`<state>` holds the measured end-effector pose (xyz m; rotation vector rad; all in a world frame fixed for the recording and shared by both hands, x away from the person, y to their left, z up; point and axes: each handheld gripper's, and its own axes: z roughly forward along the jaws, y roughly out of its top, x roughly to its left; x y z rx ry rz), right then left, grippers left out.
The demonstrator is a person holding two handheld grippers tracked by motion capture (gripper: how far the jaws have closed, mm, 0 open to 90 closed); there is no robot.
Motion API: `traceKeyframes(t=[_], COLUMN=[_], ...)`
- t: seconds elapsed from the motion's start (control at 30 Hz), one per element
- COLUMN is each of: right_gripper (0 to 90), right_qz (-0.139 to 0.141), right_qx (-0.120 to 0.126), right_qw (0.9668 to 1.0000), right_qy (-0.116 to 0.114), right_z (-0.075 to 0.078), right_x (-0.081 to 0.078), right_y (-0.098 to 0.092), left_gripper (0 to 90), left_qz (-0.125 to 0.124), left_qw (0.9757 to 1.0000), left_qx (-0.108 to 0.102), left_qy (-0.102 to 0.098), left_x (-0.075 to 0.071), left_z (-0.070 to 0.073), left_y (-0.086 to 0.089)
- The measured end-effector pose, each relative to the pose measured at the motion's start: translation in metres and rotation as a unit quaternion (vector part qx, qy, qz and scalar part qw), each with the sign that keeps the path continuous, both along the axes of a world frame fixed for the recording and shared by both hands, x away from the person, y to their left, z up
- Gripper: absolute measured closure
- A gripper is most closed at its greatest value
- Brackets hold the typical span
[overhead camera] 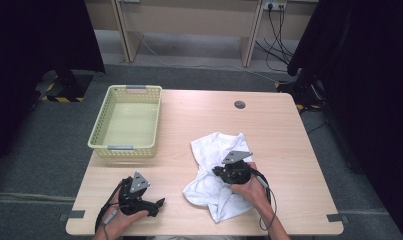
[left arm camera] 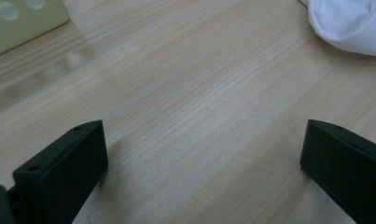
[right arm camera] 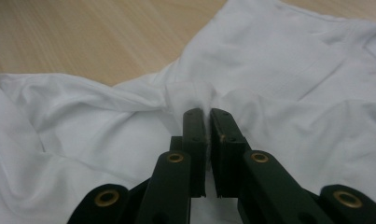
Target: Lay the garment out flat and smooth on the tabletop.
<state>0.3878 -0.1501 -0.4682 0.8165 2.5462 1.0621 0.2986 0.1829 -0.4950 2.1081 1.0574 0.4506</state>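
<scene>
Soft, light white cloth (right arm camera: 279, 84) is pinched at a raised fold by the right hand-held gripper (right arm camera: 209, 114); left of it, the left hand-held gripper (left arm camera: 202, 154) is held open.

White cloth (left arm camera: 349, 25) cut by left gripper view's edge; basket (left arm camera: 22, 18) corner blurred, cropped.

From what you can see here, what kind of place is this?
Probably a lab or office room set up for recording. A bare wooden desk stands on grey carpet, dark curtains flank it, and cables run from a wall socket.
</scene>
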Motion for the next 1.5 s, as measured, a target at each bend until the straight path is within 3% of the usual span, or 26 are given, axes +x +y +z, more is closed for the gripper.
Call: traceKeyframes(t=[0.1, 0.2, 0.3, 0.6, 1.1, 1.2, 1.37, 1.5], right_gripper=[86.5, 86.2, 85.3, 87.0, 86.5, 81.6, 62.4, 52.2], right_qz=[-0.012, -0.020, -0.033, -0.067, -0.149, -0.160, -0.182, -0.179], right_qx=[0.004, 0.029, 0.038, 0.026, 0.030, 0.029, 0.040, 0.042], right_qw=[0.9998, 0.9993, 0.9987, 0.9971, 0.9880, 0.9865, 0.9825, 0.9829], right_qy=[-0.012, -0.008, -0.013, -0.026, -0.025, -0.019, -0.009, -0.007], right_z=[0.007, 0.013, 0.017, 0.019, 0.015, 0.014, 0.019, 0.025], right_x=[0.001, 0.003, 0.005, 0.011, 0.009, 0.007, 0.005, 0.002], right_y=[-0.010, -0.022, -0.030, -0.057, -0.128, -0.137, -0.140, -0.132], left_gripper=[0.0, 0.0, 0.0, 0.0, 0.0, 0.0, 0.0, 0.0], left_qz=[-0.001, 0.000, 0.000, 0.001, 0.001, 0.001, 0.001, 0.001], left_qw=[1.0000, 1.0000, 1.0000, 1.0000, 1.0000, 1.0000, 1.0000, 1.0000], left_qx=[0.001, 0.001, 0.000, 0.001, 0.000, 0.000, 0.000, 0.000], left_qy=[0.000, 0.000, 0.000, 0.000, 0.000, 0.000, 0.000, 0.000], left_x=[0.000, 0.000, 0.000, 0.000, 0.000, 0.000, 0.000, 0.000], left_z=[0.000, 0.000, 0.000, 0.000, 0.000, 0.000, 0.000, 0.000], left_y=[0.000, 0.000, 0.000, 0.000, 0.000, 0.001, 0.001, 0.000])
